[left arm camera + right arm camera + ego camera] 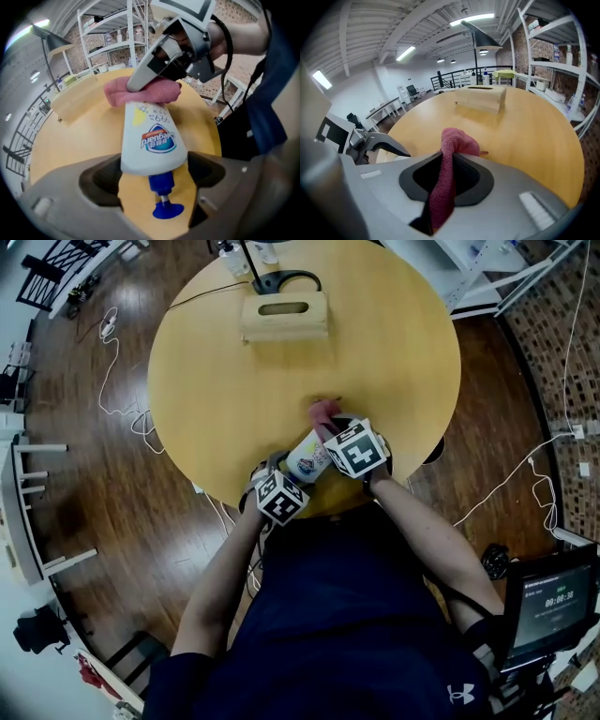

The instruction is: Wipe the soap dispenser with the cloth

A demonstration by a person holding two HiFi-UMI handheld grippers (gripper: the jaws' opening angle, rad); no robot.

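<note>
At the near edge of the round, smooth, pale wooden table (394, 352), we see the white plastic soap dispenser (151, 140) held off the surface in the left gripper (154, 174). Its jaws stand wide and press on the bottle's shoulders from both sides. The bottle is opaque, so we cannot tell what it holds. It has a rounded body and a blue and red printed label. Its blue pump head points back toward the left gripper's camera and its base points toward the middle of the table. The right gripper (450, 164) has its jaws nearly together, pinching a pink, nubbly terry cloth (457, 140) that hangs in a narrow fold between the ribbed black pads. In the left gripper view the bunched cloth lies against the base end of the soap dispenser. Toward the far edge of the table sits a light wooden box (284, 315) with an oblong slot in its top; we cannot see inside.
</note>
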